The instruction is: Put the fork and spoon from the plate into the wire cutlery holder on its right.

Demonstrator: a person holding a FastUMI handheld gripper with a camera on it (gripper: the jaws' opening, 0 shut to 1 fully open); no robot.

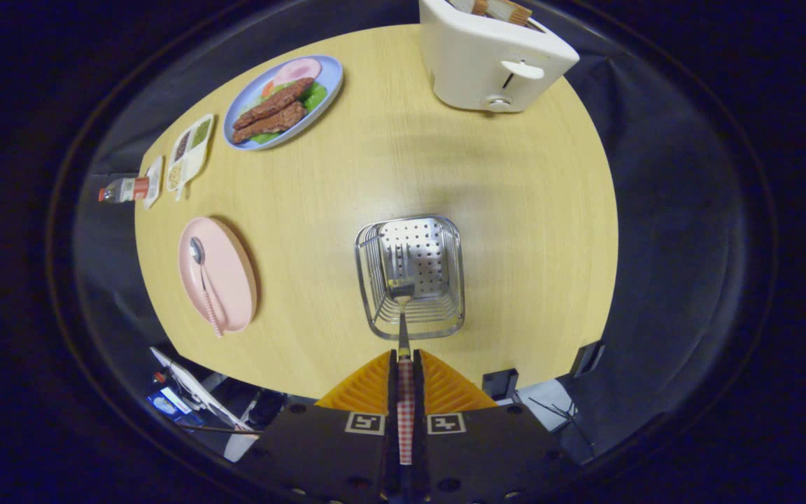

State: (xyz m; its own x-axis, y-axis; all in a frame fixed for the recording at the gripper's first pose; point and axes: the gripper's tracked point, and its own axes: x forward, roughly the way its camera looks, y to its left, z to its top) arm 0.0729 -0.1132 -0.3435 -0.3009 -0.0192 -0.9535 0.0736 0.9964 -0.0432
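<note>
Gripper: gripper [405, 364] above table's near edge, orange fingers [445, 388] closed together, clamped on the fork's red-check handle.
Fork: fork [403, 315] held btwn fingers, pointing ahead; tines over the holder's near rim, inside its opening.
Holder: wire holder [410, 276] upright on table [487, 231], near the near edge, just ahead of fingers; perforated metal floor visible.
Spoon: spoon [204, 280] lies on pink plate [231, 280], bowl toward far side, check handle toward near edge, tip at plate's rim.
Plate: near table's left edge, well apart from holder.
Far left corner: blue plate [326, 87] w/ meat slices, ham & greens.
Left edge: white divided tray [190, 150] w/ condiments, small bottle [123, 190] beside it, lying over the edge.
Far right: white toaster [473, 63] w/ bread in slots, at far edge.
</note>
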